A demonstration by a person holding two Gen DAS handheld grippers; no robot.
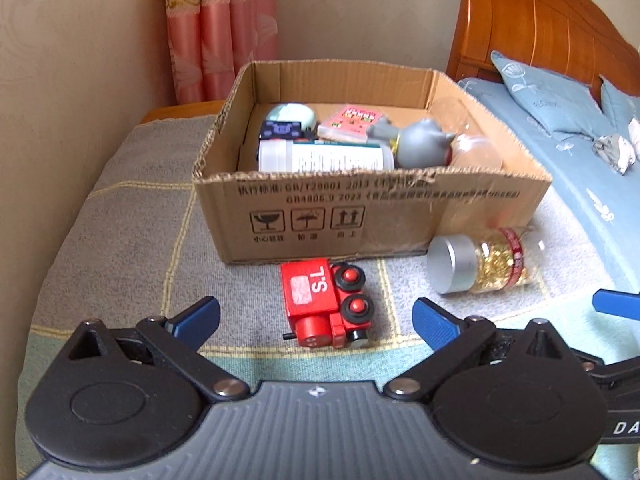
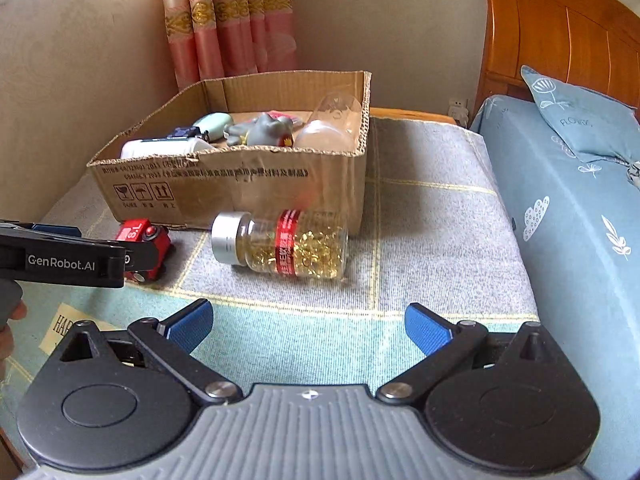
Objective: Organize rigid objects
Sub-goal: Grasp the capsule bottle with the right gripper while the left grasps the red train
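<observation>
Both tools spread empty, left tool (image 1: 316, 316), right tool (image 2: 308, 328), red train (image 2: 146, 246) half hidden

The box (image 1: 360, 216) is matt corrugated cardboard with torn, rough rims. The train (image 1: 326, 306) is glossy red painted wood or plastic. The jar (image 2: 280, 246) is clear and glossy with a brushed metal lid. The mat (image 2: 420, 240) is rough woven cloth; the headboard (image 2: 560, 40) at upper right is varnished wood.

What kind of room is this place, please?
Most likely a bedroom: a wooden headboard stands behind a bed with a blue pillow, and pink curtains hang in the corner.
</observation>
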